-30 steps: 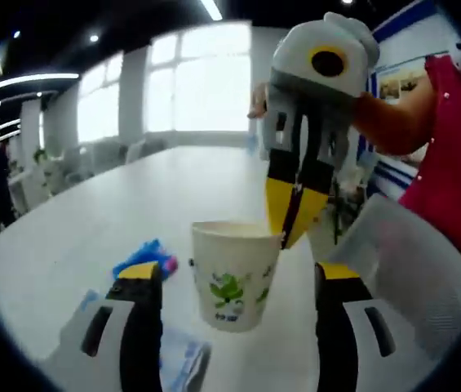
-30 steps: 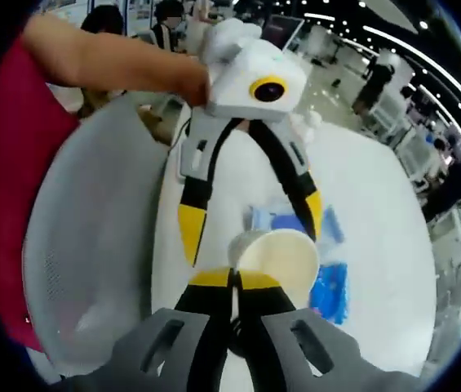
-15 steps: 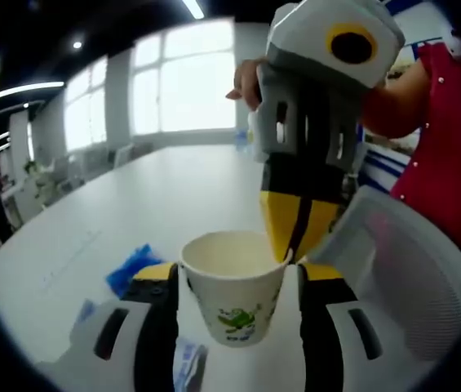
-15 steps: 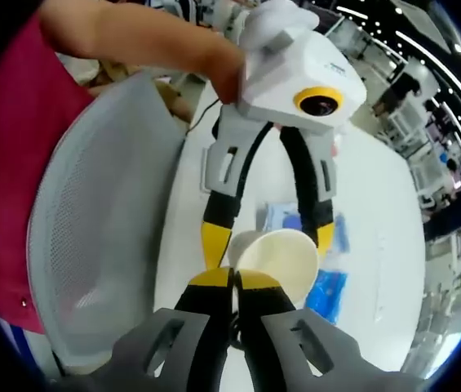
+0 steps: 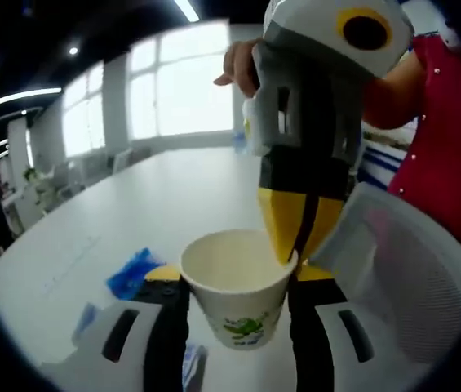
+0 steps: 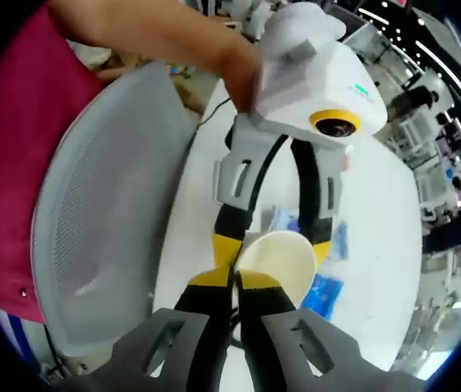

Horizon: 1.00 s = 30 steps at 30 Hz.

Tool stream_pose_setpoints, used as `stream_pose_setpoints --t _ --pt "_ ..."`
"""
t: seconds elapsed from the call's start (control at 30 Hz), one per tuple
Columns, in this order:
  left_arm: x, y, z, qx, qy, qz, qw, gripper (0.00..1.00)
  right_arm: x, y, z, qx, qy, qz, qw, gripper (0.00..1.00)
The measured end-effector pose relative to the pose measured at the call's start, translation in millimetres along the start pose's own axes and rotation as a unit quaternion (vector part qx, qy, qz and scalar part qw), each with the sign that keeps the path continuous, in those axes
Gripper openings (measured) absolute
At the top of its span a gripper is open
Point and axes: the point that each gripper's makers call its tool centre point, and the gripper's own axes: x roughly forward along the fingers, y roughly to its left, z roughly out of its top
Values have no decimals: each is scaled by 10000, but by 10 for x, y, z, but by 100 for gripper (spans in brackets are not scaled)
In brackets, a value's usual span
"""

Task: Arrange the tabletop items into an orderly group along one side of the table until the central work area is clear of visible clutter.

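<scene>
A white paper cup with a green print hangs above the white table. My right gripper comes down from above and is shut on the cup's rim; in the right gripper view its yellow tips pinch the near edge of the cup. My left gripper has a jaw pressed against each side of the cup's wall. From the right gripper view, the left gripper straddles the cup from the far side.
Blue packets lie on the table beneath the cup, also visible as blue packets. A grey mesh chair back stands at the table's edge beside the person's red sleeve. The long table runs toward bright windows.
My left gripper's jaws have narrowed from wide apart to touching the cup's sides. The right gripper has stayed shut on the rim throughout.
</scene>
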Motion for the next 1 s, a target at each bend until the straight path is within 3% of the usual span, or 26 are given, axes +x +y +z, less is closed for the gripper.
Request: stream_pose_setpoints --t 0.33,0.57,0.83,1.0 --pt "-92 28 54 -183 -356 100 9991 42 -75 -75 38 108 -163 -159 9997 7" --pt "-192 61 -7 -302 -447 257 9982 42 -204 -160 58 382 -483 -388 9973 9" --pt "-395 123 -77 -411 -502 524 9965 42 -377 -350 26 866 -962 -836 9881 18" --pt "-571 173 -149 -495 -508 736 9948 42 -432 -473 -90 1247 -1216 -1102 9785 31"
